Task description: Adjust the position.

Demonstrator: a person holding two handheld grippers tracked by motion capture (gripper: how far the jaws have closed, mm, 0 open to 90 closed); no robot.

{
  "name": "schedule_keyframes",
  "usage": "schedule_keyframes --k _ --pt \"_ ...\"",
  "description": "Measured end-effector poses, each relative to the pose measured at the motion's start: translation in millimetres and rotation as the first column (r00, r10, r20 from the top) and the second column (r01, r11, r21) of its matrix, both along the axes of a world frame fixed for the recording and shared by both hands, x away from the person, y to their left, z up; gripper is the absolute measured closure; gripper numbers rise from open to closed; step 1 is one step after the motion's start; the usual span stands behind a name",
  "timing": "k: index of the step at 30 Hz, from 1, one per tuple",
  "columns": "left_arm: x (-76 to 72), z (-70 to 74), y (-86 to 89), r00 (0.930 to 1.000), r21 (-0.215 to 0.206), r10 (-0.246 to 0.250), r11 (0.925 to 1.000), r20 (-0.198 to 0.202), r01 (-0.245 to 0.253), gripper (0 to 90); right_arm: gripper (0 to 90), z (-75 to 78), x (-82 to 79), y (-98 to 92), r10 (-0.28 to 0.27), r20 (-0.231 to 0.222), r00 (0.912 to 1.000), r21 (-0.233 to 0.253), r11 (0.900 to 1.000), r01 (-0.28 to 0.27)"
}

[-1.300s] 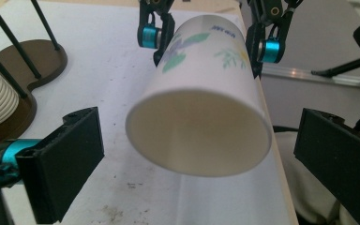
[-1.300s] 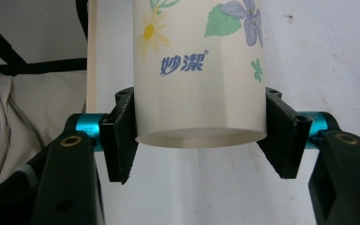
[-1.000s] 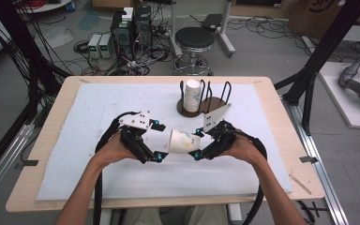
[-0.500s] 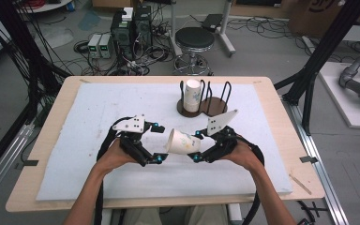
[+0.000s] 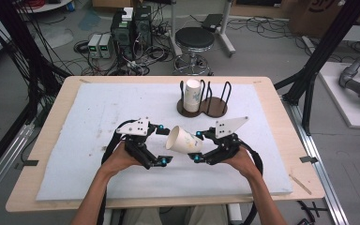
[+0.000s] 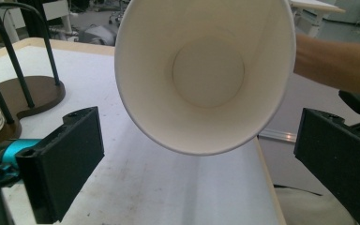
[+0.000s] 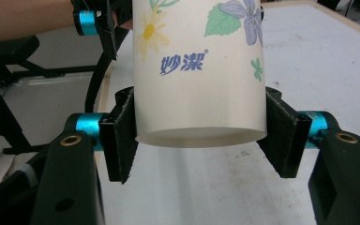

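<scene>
Cup (image 5: 183, 139) | clamped by right gripper (image 5: 198, 146) | left gripper (image 5: 163, 144) open

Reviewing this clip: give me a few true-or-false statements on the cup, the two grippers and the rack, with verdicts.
1. The right gripper is shut on the white paper cup with the flower print, near its base. True.
2. The left gripper also clamps the cup. False: its black fingers stand wide apart and clear of the rim.
3. The cup stands upright on the white foam mat. False: it is held on its side above the mat, mouth toward the left gripper.
4. The cup is empty inside. True: the left gripper view looks straight down to its bare bottom.
5. The brown round-based wire rack holds no cups. False: a stack of paper cups sits in its left side.
</scene>
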State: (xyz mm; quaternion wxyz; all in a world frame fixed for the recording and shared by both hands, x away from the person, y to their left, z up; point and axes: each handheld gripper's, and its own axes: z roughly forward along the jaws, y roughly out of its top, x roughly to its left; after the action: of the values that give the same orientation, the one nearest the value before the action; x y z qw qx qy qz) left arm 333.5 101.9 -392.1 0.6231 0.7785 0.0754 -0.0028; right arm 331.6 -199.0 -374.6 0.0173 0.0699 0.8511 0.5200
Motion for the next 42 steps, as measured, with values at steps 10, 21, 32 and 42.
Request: schedule_keyframes --k 10,21,32,42 --pt "0.8 -0.1 -5.1 0.9998 -0.047 -0.017 0.9987 -0.008 0.016 1.7 37.1 -10.0 -0.6 0.2 0.016 0.007 0.9998 0.052 0.999 -0.016" --pt "2.8 0.2 -24.2 0.999 -0.054 -0.044 0.9976 -0.009 0.043 1.7 37.1 -12.8 0.5 2.5 0.036 0.005 0.9993 0.061 0.997 -0.036" --pt "5.1 4.7 -28.2 0.9976 -0.058 -0.069 0.996 0.004 0.069 16.8 37.1 -14.4 0.3 4.2 0.048 0.011 0.9988 0.046 0.998 -0.049" --pt "4.9 4.9 -26.1 0.9972 -0.044 -0.073 0.9963 0.011 0.074 29.3 37.4 -14.6 -0.3 5.3 0.058 0.029 0.9979 0.032 0.998 -0.059"
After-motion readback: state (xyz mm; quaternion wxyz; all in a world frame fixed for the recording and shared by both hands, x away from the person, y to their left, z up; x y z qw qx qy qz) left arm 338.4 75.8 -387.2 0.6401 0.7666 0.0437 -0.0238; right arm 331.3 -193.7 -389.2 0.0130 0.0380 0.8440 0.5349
